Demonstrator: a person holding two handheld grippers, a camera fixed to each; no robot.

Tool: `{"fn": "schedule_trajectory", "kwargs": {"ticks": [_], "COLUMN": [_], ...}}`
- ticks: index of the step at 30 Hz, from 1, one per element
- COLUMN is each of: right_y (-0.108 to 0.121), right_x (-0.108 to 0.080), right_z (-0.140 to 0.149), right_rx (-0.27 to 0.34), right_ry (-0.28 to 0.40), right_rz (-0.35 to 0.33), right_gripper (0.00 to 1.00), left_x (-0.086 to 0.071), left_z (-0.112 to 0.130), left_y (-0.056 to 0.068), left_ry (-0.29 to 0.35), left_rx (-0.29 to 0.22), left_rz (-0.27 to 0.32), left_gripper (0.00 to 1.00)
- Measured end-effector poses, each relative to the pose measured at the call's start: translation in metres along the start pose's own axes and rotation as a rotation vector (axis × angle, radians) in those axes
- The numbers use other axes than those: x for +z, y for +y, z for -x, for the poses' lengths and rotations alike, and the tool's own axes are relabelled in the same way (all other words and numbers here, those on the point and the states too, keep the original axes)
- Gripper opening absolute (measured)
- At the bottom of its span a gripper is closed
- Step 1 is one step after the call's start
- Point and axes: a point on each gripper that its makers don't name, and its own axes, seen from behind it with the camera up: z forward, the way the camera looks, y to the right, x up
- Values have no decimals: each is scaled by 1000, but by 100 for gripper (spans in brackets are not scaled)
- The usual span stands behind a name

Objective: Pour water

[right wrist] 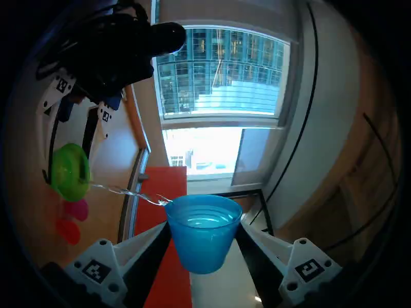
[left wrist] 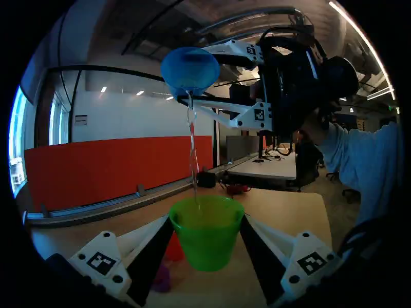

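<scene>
While tilted, blue cup (right wrist: 204,238) between right fingers (right wrist: 152,252).

The left gripper (left wrist: 205,222) and right gripper (right wrist: 204,228) have white fingers (left wrist: 134,237), black inner faces and square black-and-white markers (left wrist: 100,262). The person's sleeve (left wrist: 367,164) appears light blue.

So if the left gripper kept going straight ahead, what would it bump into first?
Nothing close: ahead of the left gripper and its green cup the way looks free over the table. Farther off, probably the small black thing by its far edge, then the orange wall; depth is unclear.
</scene>
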Motion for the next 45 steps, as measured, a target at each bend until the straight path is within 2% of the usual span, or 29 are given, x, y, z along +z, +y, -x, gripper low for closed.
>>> {"fn": "schedule_trajectory", "kwargs": {"ticks": [24, 30, 36, 41, 45], "right_y": [1, -1, -2, -2, -6], "right_x": [1, 4, 5, 2, -1], "right_z": [-14, -21, -21, -20, -14], "right_rx": [-162, -176, -134, -32, 87], "right_ry": [11, 17, 22, 26, 21], "right_rz": [5, 6, 6, 5, -7], "right_gripper": [88, 88, 88, 88, 88], "left_x": [2, 2, 2, 2, 2], "left_z": [-2, -3, -4, -5, -7], "left_y": [-4, -4, -5, -5, -6], "left_ry": [3, 4, 3, 7, 10], "left_rx": [-2, -2, 1, 1, 6], "left_rz": [-8, -8, -11, -14, -19], "left_gripper": [86, 86, 86, 87, 86]}}
